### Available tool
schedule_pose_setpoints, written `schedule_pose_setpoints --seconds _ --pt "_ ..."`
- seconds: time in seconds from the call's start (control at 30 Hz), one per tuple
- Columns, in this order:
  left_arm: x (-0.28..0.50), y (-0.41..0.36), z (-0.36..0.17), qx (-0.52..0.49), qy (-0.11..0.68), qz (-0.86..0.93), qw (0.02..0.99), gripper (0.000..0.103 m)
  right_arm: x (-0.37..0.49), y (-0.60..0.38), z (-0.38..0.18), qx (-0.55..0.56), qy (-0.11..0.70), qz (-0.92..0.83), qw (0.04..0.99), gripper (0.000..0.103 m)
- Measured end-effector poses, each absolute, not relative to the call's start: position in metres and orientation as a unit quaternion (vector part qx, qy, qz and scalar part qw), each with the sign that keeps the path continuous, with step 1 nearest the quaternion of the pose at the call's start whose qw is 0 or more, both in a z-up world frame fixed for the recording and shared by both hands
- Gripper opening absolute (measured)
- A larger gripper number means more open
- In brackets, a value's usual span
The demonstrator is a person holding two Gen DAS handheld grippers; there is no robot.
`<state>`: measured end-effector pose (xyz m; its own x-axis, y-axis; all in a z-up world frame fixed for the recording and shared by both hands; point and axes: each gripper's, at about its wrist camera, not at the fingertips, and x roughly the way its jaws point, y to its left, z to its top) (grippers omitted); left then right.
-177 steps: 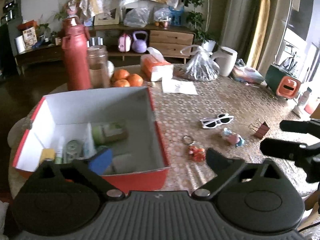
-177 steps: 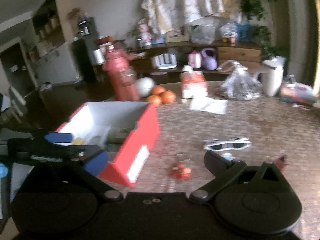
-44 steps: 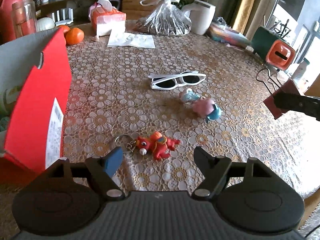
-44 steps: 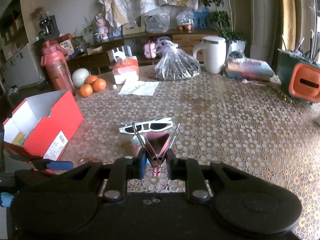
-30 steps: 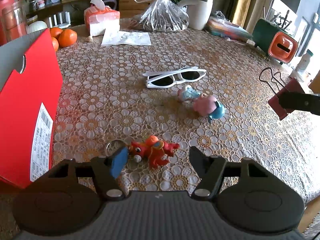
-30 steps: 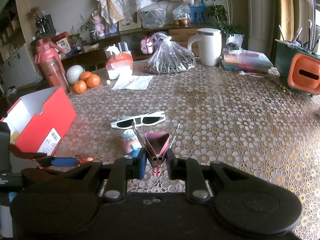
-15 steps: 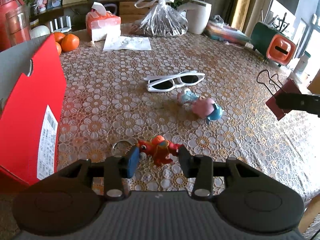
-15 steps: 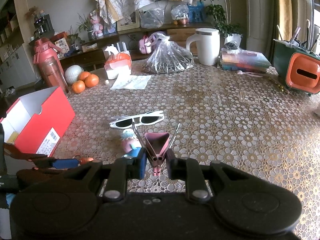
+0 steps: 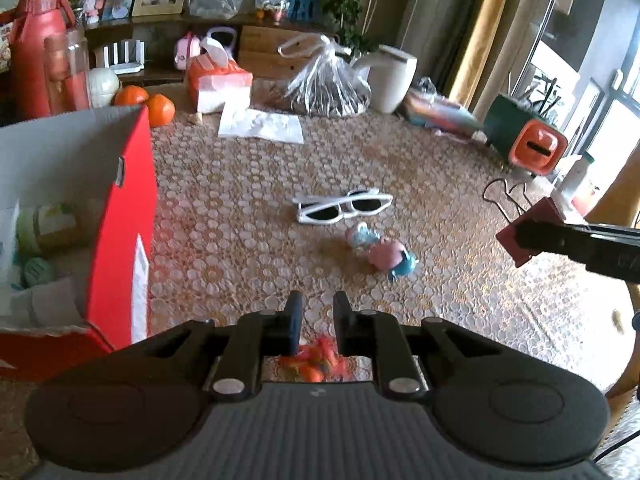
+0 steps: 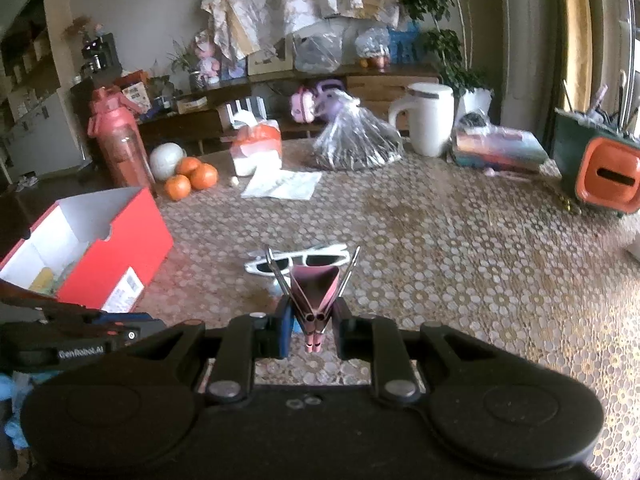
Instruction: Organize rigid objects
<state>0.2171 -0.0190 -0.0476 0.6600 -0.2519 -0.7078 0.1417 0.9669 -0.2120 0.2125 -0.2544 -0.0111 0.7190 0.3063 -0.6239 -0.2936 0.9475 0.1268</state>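
Note:
The red keychain toy (image 9: 316, 364) shows blurred, low between the fingers of my left gripper (image 9: 319, 316). Its jaws are closing on the toy, and most of the toy hangs below the pads. My right gripper (image 10: 314, 322) is shut on a pink binder clip (image 10: 316, 286) held above the table; from the left wrist it appears at the right (image 9: 524, 240). The open red box (image 9: 120, 220) with several items inside stands to the left. White sunglasses (image 9: 344, 206) and a pink-and-blue pig toy (image 9: 384, 252) lie on the patterned tablecloth ahead.
At the table's back stand a red bottle (image 9: 36, 40), oranges (image 9: 160, 108), a tissue pack (image 9: 220, 84), a paper sheet (image 9: 260, 126), a plastic bag (image 9: 328, 88) and a white mug (image 9: 392, 80). A green-and-orange holder (image 9: 532, 140) sits at the right edge.
The left jaws have narrowed from wide open around the keychain toy to almost together. The left hand has risen, and more of the box's inside shows. The right gripper still holds the clip.

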Motion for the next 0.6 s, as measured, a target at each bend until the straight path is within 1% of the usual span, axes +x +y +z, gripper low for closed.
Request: schedule_pose_setpoints --seconds 0.17,0.4,0.43,0.47,0.5,0.53,0.57,0.6 --pt "0.214 -0.009 -0.043 -0.07 0.393 -0.105 0.911 0.016 0.206 -0.247 -0.005 0.005 0.331 0.166 0.929 0.02" --pt "0.21 -0.016 -0.059 -0.058 0.42 -0.129 0.896 0.017 0.204 -0.245 -0.008 0.005 0.335 0.166 0.927 0.02" --pt "0.209 -0.02 -0.062 -0.053 0.423 -0.131 0.895 0.02 0.204 -0.246 -0.008 0.005 0.336 0.166 0.927 0.02" --pt "0.21 -0.024 -0.065 -0.045 0.427 -0.133 0.893 0.028 0.205 -0.247 -0.009 0.007 0.337 0.166 0.927 0.02" --pt "0.21 -0.027 -0.068 -0.04 0.429 -0.135 0.892 0.033 0.206 -0.248 -0.01 0.009 0.338 0.166 0.926 0.02" --pt "0.209 -0.03 -0.071 -0.035 0.43 -0.137 0.892 0.052 0.206 -0.249 -0.011 0.01 0.34 0.166 0.926 0.02" --pt "0.209 -0.034 -0.075 -0.03 0.428 -0.137 0.893 0.072 0.206 -0.251 -0.012 0.011 0.341 0.166 0.925 0.02" --pt "0.209 -0.036 -0.077 -0.026 0.425 -0.134 0.895 0.076 0.207 -0.252 -0.014 0.013 0.343 0.165 0.925 0.02"
